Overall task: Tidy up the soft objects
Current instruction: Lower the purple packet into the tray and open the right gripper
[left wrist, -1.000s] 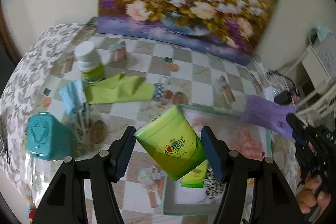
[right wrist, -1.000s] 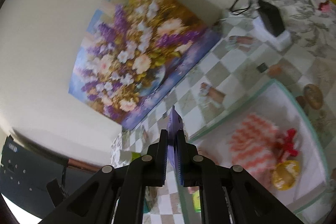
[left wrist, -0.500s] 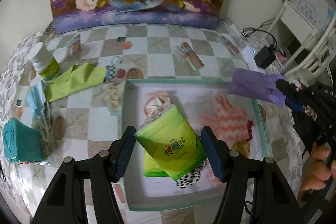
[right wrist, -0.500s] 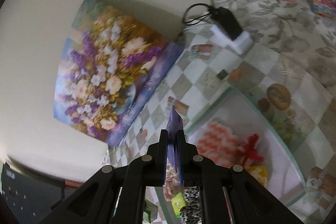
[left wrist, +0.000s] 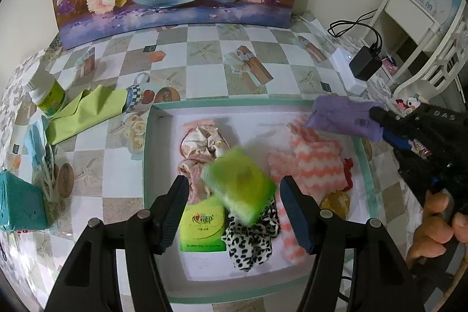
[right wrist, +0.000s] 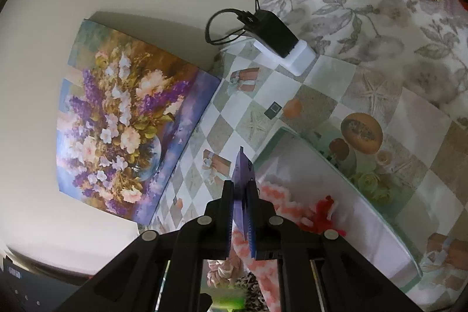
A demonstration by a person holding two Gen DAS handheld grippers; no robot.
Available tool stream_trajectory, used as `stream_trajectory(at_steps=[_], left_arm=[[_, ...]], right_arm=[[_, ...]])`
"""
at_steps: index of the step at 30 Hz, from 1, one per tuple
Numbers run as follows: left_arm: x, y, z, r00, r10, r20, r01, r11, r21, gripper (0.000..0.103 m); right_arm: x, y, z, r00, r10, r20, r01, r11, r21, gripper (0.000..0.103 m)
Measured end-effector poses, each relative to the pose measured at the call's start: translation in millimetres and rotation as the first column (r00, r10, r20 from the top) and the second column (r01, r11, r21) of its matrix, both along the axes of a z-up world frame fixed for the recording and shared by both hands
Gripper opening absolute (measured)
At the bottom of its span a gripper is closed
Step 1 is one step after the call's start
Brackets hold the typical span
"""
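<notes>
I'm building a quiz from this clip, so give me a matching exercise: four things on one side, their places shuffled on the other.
Things:
1. purple packet
2. leopard-print fabric
3. green cloth
4. black adapter

Places:
A. on the white box
B. inside the tray
C. clamped in the right tool
D. on the tablecloth, left of the tray

Pairs: 1-C, 2-B, 3-D, 4-A.

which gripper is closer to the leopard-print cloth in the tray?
Left. The left gripper hangs right above the leopard-print cloth; the right gripper is off by the tray's far right corner.
</notes>
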State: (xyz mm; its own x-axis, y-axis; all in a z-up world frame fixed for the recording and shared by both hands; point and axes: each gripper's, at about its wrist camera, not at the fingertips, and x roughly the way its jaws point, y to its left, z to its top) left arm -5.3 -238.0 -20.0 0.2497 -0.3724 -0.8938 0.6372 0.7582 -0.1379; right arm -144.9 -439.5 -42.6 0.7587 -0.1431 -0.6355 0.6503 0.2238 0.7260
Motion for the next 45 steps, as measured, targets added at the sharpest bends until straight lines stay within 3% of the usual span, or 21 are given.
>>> stream_trajectory(at_steps=[5, 13, 16, 19, 25, 30, 32, 36, 38, 45], left_arm=[[3.2, 1.7, 0.2, 1.0, 0.014, -0.005, -0.014, 1.0, 0.007, 0.067], [16.7, 14.9, -9.4, 0.995, 0.094, -0.029, -0.092, 0.994, 0.065, 0.07], [22.2, 20.6, -12.8, 0.992, 0.119, -0.035, -0.116, 0.99, 0.077, 0.073], [26.9, 25.2, -14.9, 0.989, 0.144, -0.042, -0.14, 0.987, 0.081, 0.085], [37.9, 36.7, -21.8, 0.975, 0.206, -0.084, -0.198, 0.976, 0.094, 0.085], [47.0, 50.3, -26.9, 0.955, 0.274, -0.11, -0.264, 0.959, 0.103, 0.086], [51.4, 57.1, -29.8, 0.944, 0.305, -0.128, -0.292, 0.95, 0.105, 0.092], [56.2, 66.9, -32.7, 0.929, 0.339, -0.15, -0.326, 0.94, 0.105, 0.093], [57.5, 69.8, -34.1, 0.924, 0.349, -0.159, -0.335, 0.936, 0.106, 0.093], [61.9, 76.8, -37.1, 0.907, 0.374, -0.193, -0.359, 0.927, 0.105, 0.093]], right_arm=[[2.5, -1.9, -14.4, 0.999, -0.002, -0.049, 0.003, 0.999, 0.032, 0.012], [1.1, -3.1, -36.2, 0.973, -0.01, -0.231, 0.029, 0.997, 0.076, 0.012], [0.3, -3.0, -36.7, 0.952, -0.015, -0.306, 0.032, 0.998, 0.053, 0.012], [-2.0, -3.3, -36.4, 0.941, -0.02, -0.337, 0.039, 0.998, 0.049, 0.012], [-3.1, -0.9, -24.5, 0.912, -0.03, -0.41, 0.031, 1.0, -0.004, 0.013], [2.8, 3.9, -13.2, 0.897, -0.025, -0.441, 0.006, 0.999, -0.044, 0.028], [7.1, 7.8, -7.6, 0.895, -0.014, -0.445, -0.015, 0.998, -0.061, 0.034], [16.2, 15.6, 1.0, 0.882, -0.004, -0.472, -0.047, 0.994, -0.095, 0.061], [21.4, 18.8, 4.2, 0.875, 0.002, -0.483, -0.063, 0.992, -0.11, 0.062], [28.0, 21.4, 4.3, 0.847, 0.013, -0.531, -0.091, 0.988, -0.122, 0.084]])
